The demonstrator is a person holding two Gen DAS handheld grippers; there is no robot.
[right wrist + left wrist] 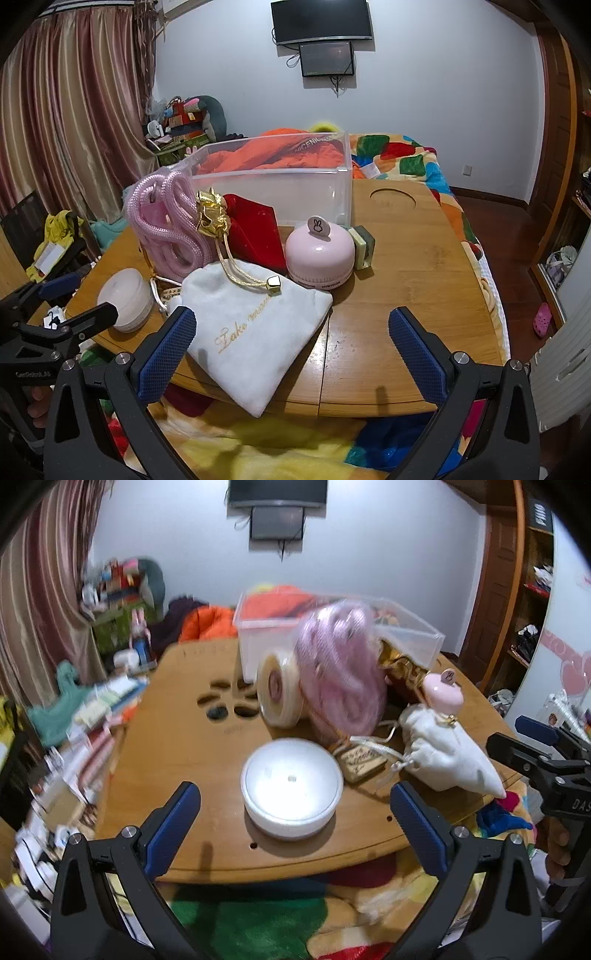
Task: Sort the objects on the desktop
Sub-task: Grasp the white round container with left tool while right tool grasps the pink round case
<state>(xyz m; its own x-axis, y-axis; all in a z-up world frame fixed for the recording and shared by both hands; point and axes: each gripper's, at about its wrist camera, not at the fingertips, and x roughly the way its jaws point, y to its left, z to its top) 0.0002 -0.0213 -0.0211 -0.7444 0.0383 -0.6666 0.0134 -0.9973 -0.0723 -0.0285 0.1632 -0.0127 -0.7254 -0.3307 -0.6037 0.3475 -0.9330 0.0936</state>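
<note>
Wooden table [406, 266] holds a crowd of small things in front of a clear plastic bin [280, 184], which looks empty, so sorting seems hardly begun. Both grippers hang just off the near edge with jaws spread wide and nothing between them. The left gripper [295, 812] faces a round white tub [291, 786]; the right gripper [291, 343] faces a white cloth pouch [255, 332] that overhangs the table edge. Behind them sit a pink rope bundle [173, 229], a red pouch [255, 232] and a pink round gadget [319, 258]. A good start is probably the tub: bring the pads down level on opposite sides, low on its wall, and close gently so it does not squirt out. For the pouch, pinch the thick gathered end near the gold cord [251, 284], not the limp corner.
</note>
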